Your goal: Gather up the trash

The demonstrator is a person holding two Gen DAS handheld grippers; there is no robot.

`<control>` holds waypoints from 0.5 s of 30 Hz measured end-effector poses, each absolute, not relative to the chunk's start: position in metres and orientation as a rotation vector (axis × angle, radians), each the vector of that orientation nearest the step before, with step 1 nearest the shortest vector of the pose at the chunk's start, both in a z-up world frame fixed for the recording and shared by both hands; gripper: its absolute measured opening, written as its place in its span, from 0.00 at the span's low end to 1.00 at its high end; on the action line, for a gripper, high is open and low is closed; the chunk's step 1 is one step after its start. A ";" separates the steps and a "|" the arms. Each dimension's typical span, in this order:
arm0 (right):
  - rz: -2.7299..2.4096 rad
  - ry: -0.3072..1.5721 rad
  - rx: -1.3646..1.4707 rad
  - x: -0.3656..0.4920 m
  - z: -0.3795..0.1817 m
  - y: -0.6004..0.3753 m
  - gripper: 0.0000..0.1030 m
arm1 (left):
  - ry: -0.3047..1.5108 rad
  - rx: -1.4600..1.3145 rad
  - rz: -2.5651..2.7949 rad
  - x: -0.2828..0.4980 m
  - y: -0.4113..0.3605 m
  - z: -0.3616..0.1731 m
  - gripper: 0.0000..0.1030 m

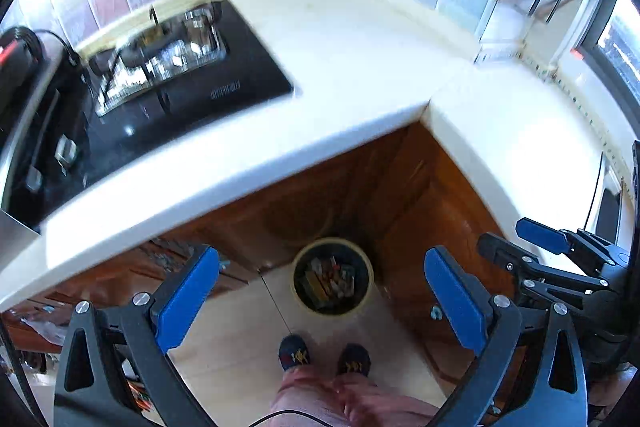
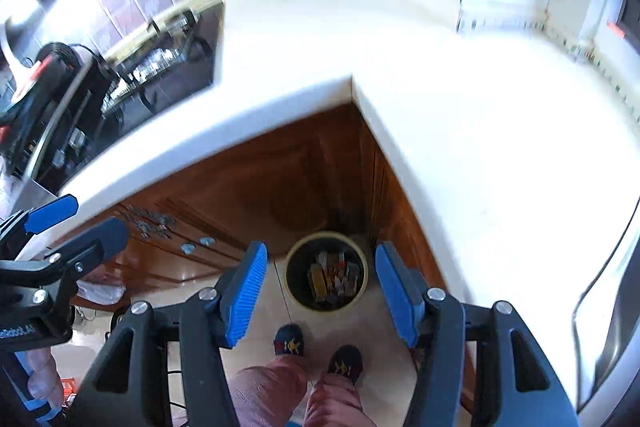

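A round trash bin [image 1: 332, 277] stands on the floor in the inner corner of the cabinets, with several pieces of trash [image 1: 330, 283] inside. It also shows in the right wrist view [image 2: 326, 273]. My left gripper [image 1: 320, 291] is open and empty, held high above the bin. My right gripper [image 2: 320, 287] is open and empty, also high above the bin. The right gripper shows at the right edge of the left wrist view [image 1: 516, 247]; the left gripper shows at the left edge of the right wrist view [image 2: 76, 223].
A white L-shaped countertop [image 1: 360, 59] wraps around the corner, with a black stove [image 1: 180, 79] on its left part. Wooden cabinets [image 1: 340, 179] stand below. A person's feet [image 1: 324, 357] stand on the tiled floor in front of the bin. A sink edge [image 2: 600, 299] shows at right.
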State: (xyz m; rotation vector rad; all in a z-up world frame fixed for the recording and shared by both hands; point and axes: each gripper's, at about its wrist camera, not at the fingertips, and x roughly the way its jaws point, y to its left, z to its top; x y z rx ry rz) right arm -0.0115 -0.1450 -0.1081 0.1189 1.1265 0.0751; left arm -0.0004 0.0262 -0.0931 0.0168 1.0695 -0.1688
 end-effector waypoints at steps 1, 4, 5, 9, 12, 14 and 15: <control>0.075 1.114 0.117 -0.011 -0.100 -0.147 0.56 | 1.058 0.020 -0.165 -0.001 0.026 -0.086 0.99; 0.065 1.068 0.126 -0.013 -0.070 -0.149 0.56 | 1.013 0.036 -0.144 -0.003 0.025 -0.064 0.99; 0.064 1.052 0.127 -0.013 -0.059 -0.153 0.56 | 0.997 0.040 -0.139 -0.004 0.026 -0.056 0.99; 0.053 0.981 0.122 -0.017 -0.025 -0.153 0.56 | 0.948 0.033 -0.116 -0.007 0.028 -0.030 0.99; 0.049 0.942 0.134 -0.022 -0.002 -0.151 0.56 | 0.930 0.011 -0.106 -0.010 0.032 -0.012 0.99; 0.051 0.924 0.145 -0.024 0.009 -0.149 0.56 | 0.922 -0.014 -0.105 -0.012 0.034 -0.001 0.99; 0.048 0.914 0.141 -0.026 0.014 -0.148 0.56 | 0.919 -0.030 -0.106 -0.013 0.035 0.004 0.99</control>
